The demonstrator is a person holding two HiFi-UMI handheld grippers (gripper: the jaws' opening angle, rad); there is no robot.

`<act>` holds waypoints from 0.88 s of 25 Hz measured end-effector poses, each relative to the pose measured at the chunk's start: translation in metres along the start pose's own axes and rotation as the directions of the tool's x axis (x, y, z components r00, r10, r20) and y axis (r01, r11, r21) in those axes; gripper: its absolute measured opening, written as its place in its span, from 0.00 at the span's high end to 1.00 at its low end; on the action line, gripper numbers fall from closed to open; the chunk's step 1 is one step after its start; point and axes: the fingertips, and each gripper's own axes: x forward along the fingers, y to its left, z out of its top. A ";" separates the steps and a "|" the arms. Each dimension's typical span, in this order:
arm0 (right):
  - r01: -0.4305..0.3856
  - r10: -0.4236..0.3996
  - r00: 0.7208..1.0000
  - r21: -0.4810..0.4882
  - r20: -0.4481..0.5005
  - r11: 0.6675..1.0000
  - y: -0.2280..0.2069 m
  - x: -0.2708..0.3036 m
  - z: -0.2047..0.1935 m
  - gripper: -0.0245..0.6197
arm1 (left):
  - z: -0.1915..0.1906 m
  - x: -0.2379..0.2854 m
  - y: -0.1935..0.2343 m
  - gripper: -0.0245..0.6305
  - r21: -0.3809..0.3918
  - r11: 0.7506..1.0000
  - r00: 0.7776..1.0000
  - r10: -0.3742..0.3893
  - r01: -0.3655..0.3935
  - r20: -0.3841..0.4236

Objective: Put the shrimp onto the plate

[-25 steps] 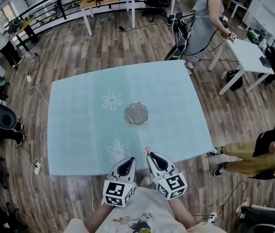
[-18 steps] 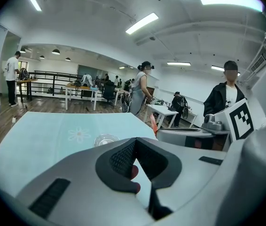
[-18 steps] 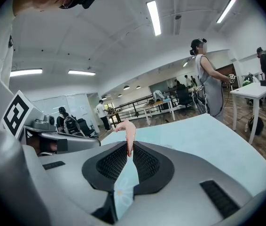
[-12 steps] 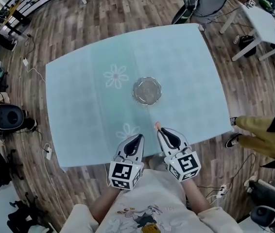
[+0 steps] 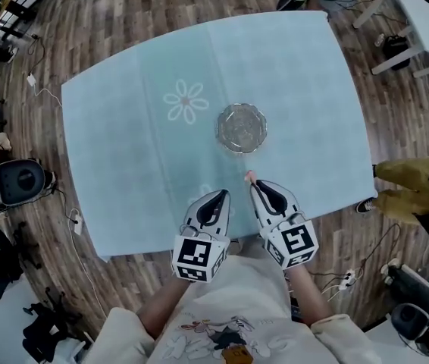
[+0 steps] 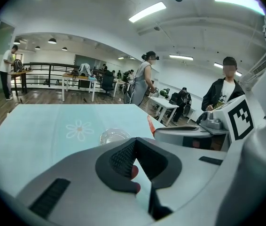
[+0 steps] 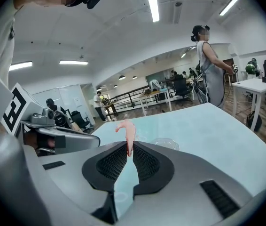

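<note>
A clear glass plate [image 5: 241,127] sits near the middle of the light blue tablecloth [image 5: 123,165]. My right gripper [image 5: 254,184] is shut on a pink shrimp [image 5: 249,177] that sticks up from its tips, just short of the plate's near rim. The right gripper view shows the shrimp [image 7: 127,133] upright between the pads, with the plate [image 7: 166,142] beyond it. My left gripper [image 5: 220,196] hovers beside it to the left, shut and holding nothing I can make out. Its own view shows the plate [image 6: 114,135] ahead and the shrimp [image 6: 149,125] to the right.
A white flower print [image 5: 186,101] lies left of the plate. A person's tan-trousered legs [image 5: 408,192] are at the table's right edge. A black chair [image 5: 17,180] and cables lie on the wood floor to the left. People and white tables stand farther off.
The head view has tipped down over the table. Both grippers have drifted a little toward the plate, the right one still holding the shrimp.
</note>
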 end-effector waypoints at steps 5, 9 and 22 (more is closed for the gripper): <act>0.022 -0.022 1.000 -0.007 -0.019 1.000 -0.007 0.029 -0.008 0.88 | -0.011 0.015 0.021 0.95 -0.004 1.000 1.000 -0.022 0.022 -0.020; 0.047 -0.047 0.999 -0.011 -0.021 0.999 -0.014 0.041 -0.009 0.88 | -0.015 0.023 0.030 0.95 -0.016 0.999 0.999 -0.037 0.037 -0.023; 0.032 -0.034 0.997 -0.031 -0.065 0.999 -0.040 0.065 -0.022 0.88 | -0.023 0.055 0.045 0.95 -0.045 0.998 0.999 0.033 -0.035 -0.035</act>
